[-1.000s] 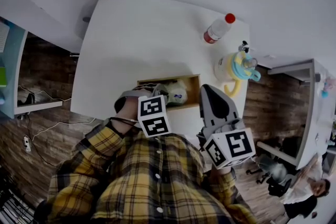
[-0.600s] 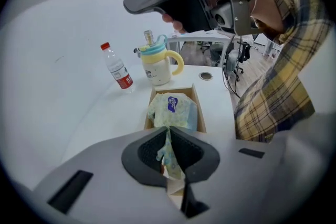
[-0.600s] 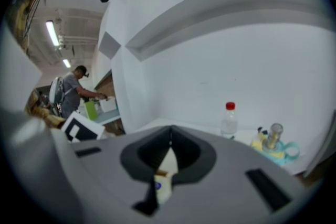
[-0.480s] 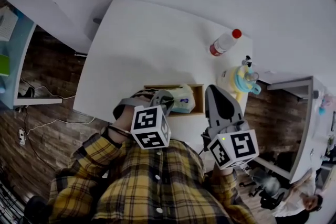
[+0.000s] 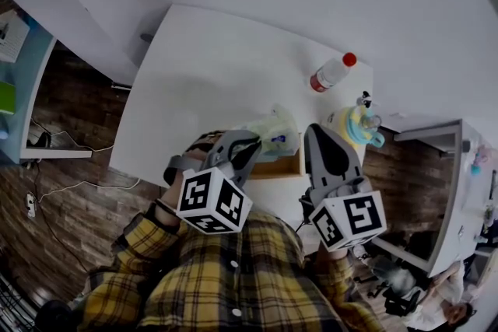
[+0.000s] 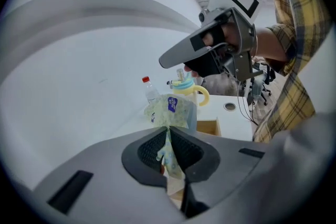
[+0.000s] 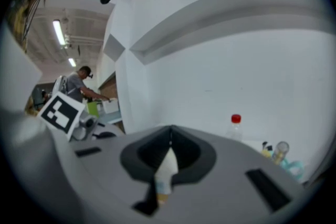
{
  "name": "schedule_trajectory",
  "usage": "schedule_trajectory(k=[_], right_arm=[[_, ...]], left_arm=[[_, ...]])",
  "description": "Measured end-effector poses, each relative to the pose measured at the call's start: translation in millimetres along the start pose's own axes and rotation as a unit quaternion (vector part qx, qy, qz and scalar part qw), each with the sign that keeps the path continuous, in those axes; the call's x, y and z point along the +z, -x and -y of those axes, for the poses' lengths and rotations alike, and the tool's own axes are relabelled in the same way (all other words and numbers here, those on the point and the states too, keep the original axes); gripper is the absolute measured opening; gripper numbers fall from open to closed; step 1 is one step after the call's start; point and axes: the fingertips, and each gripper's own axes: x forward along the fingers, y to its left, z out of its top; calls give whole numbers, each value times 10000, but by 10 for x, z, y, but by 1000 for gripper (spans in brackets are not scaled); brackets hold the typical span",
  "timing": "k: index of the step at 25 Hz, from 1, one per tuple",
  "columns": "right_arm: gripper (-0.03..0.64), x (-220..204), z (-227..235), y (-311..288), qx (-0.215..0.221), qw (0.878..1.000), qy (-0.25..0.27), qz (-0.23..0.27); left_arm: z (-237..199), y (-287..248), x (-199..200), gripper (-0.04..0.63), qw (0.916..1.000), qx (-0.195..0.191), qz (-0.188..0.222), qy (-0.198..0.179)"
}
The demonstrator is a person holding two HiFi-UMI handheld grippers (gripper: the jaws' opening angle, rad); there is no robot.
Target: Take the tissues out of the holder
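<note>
Firmly, left gripper (image 6: pixel 168 131) jaws pinch a crinkly plastic tissue pack (image 6: pixel 176 110); right gripper (image 7: pixel 170 134) jaws are closed.

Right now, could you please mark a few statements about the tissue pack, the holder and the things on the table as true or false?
1. The left gripper is shut on the tissue pack. True.
2. The tissue pack lies flat inside the wooden holder. False: the jaws hold it up, lifted from the wooden holder.
3. The bottle has a blue cap. False: the bottle's cap is red.
4. A cup with a yellow handle stands on the table. True.
</note>
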Motion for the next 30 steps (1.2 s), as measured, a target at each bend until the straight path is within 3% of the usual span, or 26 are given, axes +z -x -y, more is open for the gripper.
schedule_trajectory(k=[9,17,23,28,30], right_arm=[[11,94,-151,-79,273,9996,104,38],[11,87,-187,-110,322,9994,98,13],[11,65,-157,-79,288,9996,20,1],[11,68,-173,-60,239,9997,-30,39],[11,67,-177,-54,225,9997,-50,55]], left_arm=[[-518,281,302,25,9905,863,791,722],[-863,599,636,25,9713,1404,1607,1047],[-908,776,908,25,9531,1358,2317,1396],[-900,875,949,25,9287,1131,2656,2329],[-902,897,957,25,9234,1077,2725,2480]])
